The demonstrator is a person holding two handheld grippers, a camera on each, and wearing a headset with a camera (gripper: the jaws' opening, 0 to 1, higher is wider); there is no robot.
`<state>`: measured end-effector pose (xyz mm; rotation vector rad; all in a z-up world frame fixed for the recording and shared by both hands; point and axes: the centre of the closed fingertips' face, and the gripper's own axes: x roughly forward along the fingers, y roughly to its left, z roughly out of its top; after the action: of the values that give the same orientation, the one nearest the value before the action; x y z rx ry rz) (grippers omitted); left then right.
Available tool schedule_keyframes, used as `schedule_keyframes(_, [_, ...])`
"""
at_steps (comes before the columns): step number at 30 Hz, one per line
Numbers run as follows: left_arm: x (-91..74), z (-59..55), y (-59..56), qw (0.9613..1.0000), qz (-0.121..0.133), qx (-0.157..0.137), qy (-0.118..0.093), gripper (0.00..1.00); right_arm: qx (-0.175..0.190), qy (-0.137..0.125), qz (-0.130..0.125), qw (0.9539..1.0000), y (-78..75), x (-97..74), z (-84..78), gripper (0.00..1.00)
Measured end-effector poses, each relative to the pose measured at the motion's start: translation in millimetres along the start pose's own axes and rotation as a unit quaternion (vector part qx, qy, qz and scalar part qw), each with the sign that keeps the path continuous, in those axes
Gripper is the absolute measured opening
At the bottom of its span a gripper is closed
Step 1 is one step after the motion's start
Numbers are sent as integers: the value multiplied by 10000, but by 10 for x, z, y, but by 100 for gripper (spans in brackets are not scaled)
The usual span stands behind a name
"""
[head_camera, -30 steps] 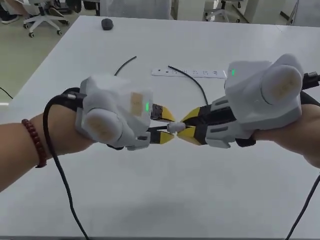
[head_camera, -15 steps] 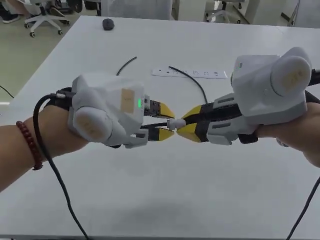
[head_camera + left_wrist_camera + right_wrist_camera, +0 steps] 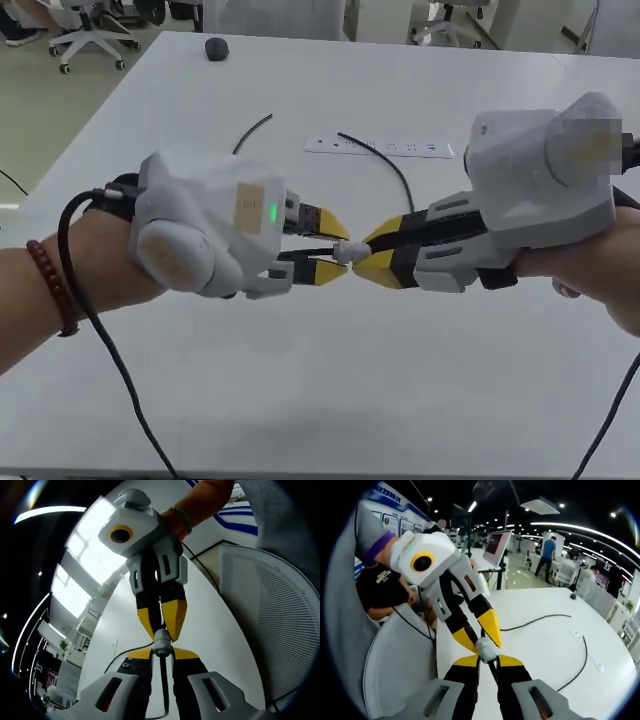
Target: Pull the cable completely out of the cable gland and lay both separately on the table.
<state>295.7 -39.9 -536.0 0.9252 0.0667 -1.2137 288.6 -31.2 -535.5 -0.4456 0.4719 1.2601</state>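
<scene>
The cable gland point(image 3: 347, 252) hangs over the desk point(image 3: 330, 380), its cable point(image 3: 385, 165) trailing toward twelve o'clock. The left gripper point(image 3: 335, 253) from nine and the right gripper point(image 3: 364, 252) from three both look to have their fingers clamped on it. I reckon a jerky pull could break that tip-pinch and fling it.

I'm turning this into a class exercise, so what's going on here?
A person holds two grippers tip to tip above the table. The right gripper pinches the white cable gland; the left gripper meets it, jaws either side of the black cable. The cable is still in the gland.
</scene>
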Motion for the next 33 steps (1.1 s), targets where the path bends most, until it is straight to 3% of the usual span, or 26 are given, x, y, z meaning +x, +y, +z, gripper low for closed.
schedule_keyframes(7, [-6,13,-16,9994,-60,-319,-136,14,101,-59,94,9999,30,-28,-8,8])
schedule_keyframes(9, [-28,32,13,9977,-53,-614,-278,14,93,-234,91,9996,11,-61,38,9])
schedule_keyframes(12, [-75,-43,52,9983,23,-555,-150,14,506,-694,50,9963,-79,-176,147,12])
schedule_keyframes(13, [-84,-45,47,9984,22,-546,-151,14,476,-784,83,9958,-82,-191,172,15])
schedule_keyframes(17, [-149,-4,25,9989,32,-417,-196,14,1089,-1187,454,9859,-37,-282,235,21])
schedule_keyframes(21, [-179,56,19,9995,55,-196,-230,14,1274,-1252,767,9809,58,-222,226,16])
schedule_keyframes(23, [-190,83,14,9996,45,-136,-246,14,1410,-1223,782,9793,45,-189,200,17])
schedule_keyframes(25, [-205,136,-4,9996,22,-25,-291,14,1703,-1334,947,9717,62,-172,210,15])
schedule_keyframes(29, [-224,170,-36,9994,-28,168,-309,14,1864,-1399,1187,9652,116,-149,224,14])
schedule_keyframes(33, [-236,157,-55,9992,-63,259,-310,14,2224,-1506,1558,9506,179,-155,241,11])
